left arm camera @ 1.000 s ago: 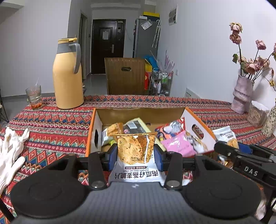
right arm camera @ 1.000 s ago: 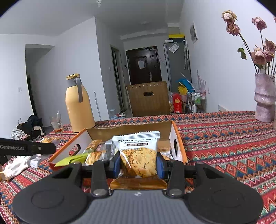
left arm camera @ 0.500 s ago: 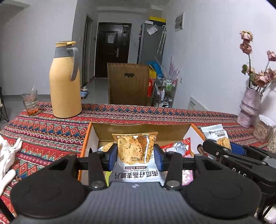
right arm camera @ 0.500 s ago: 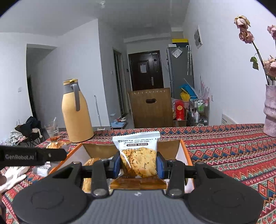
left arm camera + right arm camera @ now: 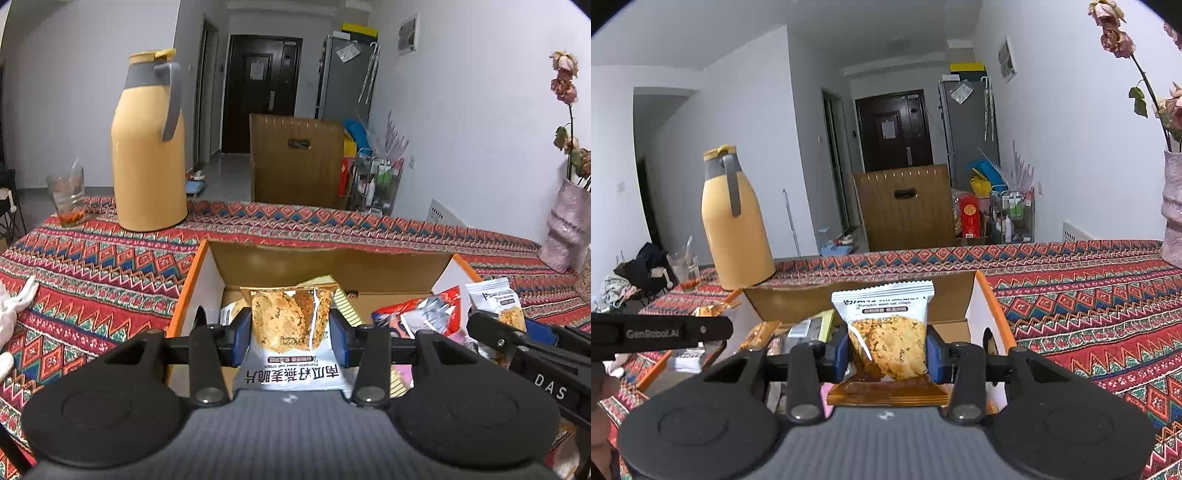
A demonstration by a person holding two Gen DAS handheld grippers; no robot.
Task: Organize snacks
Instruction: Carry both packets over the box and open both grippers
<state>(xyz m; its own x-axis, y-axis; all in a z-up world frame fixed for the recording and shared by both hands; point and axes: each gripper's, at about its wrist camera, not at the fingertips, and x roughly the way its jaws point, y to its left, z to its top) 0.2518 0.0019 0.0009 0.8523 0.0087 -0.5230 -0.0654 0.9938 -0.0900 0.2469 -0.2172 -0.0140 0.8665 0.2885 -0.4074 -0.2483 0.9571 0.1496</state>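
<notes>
Red patterned tablecloth (image 5: 110, 280), white walls, dark door (image 5: 260, 92), both tongs (image 5: 291, 332) (image 5: 886, 354) clamping cracker packets (image 5: 291, 325) (image 5: 890, 332) over cardboard box (image 5: 325, 266).

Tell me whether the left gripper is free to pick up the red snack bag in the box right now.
Probably not. The left gripper is shut on a crisp packet, so its jaws are full. The red snack bag lies uncovered in the box, beside it.

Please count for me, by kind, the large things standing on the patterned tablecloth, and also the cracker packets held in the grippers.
Yellow thermos jug: 1
Drinking glass: 1
Open cardboard box: 1
Pink ribbed vase: 1
Gripped cracker packets: 2
Total: 6
</notes>
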